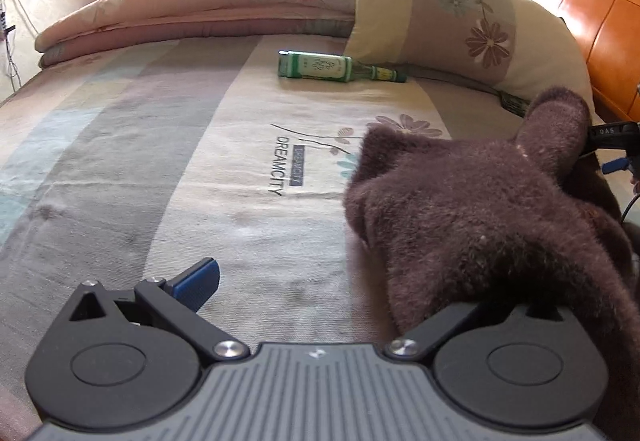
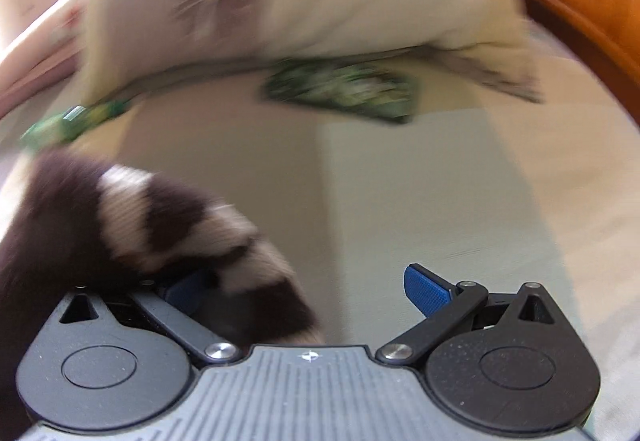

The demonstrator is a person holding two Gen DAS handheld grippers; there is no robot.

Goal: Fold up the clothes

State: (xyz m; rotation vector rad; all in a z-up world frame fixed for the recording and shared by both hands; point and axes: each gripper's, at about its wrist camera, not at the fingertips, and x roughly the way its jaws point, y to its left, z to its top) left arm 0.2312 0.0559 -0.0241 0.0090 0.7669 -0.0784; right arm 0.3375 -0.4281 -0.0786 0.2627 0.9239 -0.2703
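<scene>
Your left gripper (image 1: 320,281) has its fingers spread wide; the fuzzy brown garment (image 1: 460,217) lies on the bed (image 1: 160,161), draped over the right finger. Your right gripper (image 2: 308,291) is likewise released, with the striped cuff (image 2: 192,229) over its left finger, apparently set to pinch.

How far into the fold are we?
Early. Nothing looks folded: the brown fleece garment lies bunched on the bed sheet. Both the left gripper and right gripper are open, fabric draped over one finger each. Spreading and folding remain.
</scene>
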